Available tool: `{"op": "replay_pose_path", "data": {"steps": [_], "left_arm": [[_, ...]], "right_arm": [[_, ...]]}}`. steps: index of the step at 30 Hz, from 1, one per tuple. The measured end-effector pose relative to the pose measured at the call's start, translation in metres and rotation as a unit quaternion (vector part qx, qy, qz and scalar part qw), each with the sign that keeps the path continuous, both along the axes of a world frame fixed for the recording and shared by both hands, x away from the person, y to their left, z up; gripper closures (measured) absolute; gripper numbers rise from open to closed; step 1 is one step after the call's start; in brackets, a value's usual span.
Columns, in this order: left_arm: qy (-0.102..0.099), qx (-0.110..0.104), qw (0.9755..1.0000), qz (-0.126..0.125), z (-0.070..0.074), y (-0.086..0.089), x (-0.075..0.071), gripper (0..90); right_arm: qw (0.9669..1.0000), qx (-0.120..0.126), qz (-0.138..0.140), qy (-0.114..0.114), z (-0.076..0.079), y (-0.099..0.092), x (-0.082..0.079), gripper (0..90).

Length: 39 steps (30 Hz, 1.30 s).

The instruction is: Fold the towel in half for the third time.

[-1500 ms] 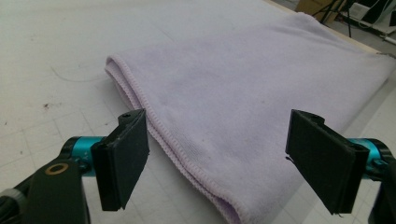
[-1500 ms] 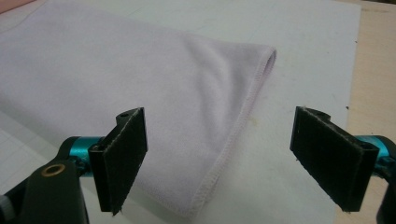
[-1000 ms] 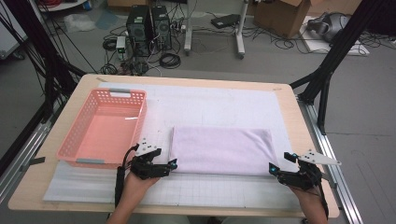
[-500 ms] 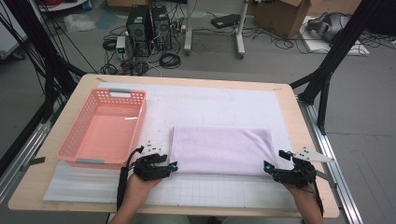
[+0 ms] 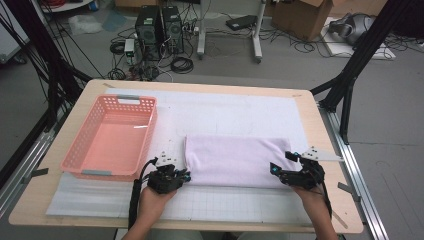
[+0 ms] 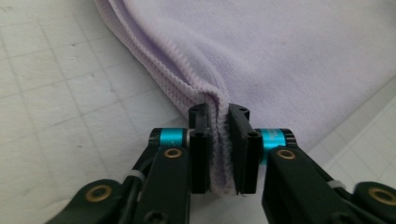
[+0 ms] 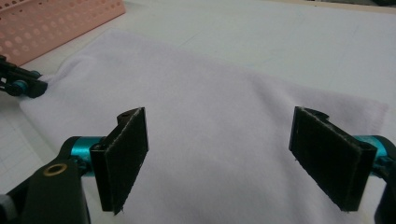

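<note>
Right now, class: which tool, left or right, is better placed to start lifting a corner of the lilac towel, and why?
Left. The left tool has just been closing and already pinches the lilac towel at its near corner hem. The right tool hangs over the cloth with jaws wide apart, gripping nothing, so it must first close.

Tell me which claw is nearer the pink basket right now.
Left. The left claw sits just off the pink basket's near right corner, pinching the lavender towel's left edge. The right claw is at the towel's far right end, open.
</note>
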<state>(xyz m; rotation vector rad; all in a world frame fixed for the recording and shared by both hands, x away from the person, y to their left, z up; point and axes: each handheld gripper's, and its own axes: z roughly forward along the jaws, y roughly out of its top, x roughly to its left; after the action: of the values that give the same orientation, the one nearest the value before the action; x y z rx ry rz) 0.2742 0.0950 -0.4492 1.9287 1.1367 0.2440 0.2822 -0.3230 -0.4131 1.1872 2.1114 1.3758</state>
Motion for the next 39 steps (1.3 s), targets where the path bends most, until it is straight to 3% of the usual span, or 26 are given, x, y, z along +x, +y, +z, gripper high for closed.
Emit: {"op": "replay_pose_path", "data": {"steps": [4, 8, 10, 17, 24, 28, 32, 34, 39], "left_arm": [[0.007, -0.009, 0.9999, 0.004, 0.000, 0.001, 0.001, 80.8], [0.007, -0.008, 0.9999, 0.006, 0.000, 0.000, 0.001, 81.5], [0.008, -0.013, 0.9999, 0.007, 0.000, 0.001, 0.001, 81.8], [0.015, -0.027, 0.9995, 0.007, 0.000, 0.005, 0.002, 82.1], [0.018, -0.036, 0.9991, 0.009, 0.000, 0.008, 0.001, 82.1], [0.019, -0.039, 0.9990, 0.008, 0.000, 0.009, 0.001, 82.1], [0.018, -0.041, 0.9990, 0.008, 0.000, 0.009, 0.000, 82.1], [0.019, -0.040, 0.9990, 0.009, 0.000, 0.009, 0.000, 82.2], [0.024, -0.049, 0.9985, 0.010, -0.002, 0.011, 0.001, 82.4]], "right_arm": [[0.9999, 0.005, 0.009, -0.008, 0.003, 0.012, 0.013, 18.4], [0.9998, 0.017, 0.010, -0.001, 0.005, 0.027, 0.031, 18.4], [0.9998, 0.012, 0.013, 0.006, 0.006, 0.037, 0.042, 18.4], [0.9975, -0.025, 0.062, 0.023, 0.010, 0.073, 0.077, 18.5], [0.9905, -0.062, 0.114, 0.046, 0.007, 0.114, 0.104, 19.0], [0.9883, -0.070, 0.123, 0.057, 0.002, 0.134, 0.116, 19.1], [0.9840, -0.083, 0.140, 0.071, -0.006, 0.158, 0.131, 19.3], [0.9807, -0.090, 0.155, 0.078, -0.008, 0.173, 0.138, 25.3], [0.9751, -0.104, 0.175, 0.087, -0.013, 0.200, 0.150, 29.1]]}}
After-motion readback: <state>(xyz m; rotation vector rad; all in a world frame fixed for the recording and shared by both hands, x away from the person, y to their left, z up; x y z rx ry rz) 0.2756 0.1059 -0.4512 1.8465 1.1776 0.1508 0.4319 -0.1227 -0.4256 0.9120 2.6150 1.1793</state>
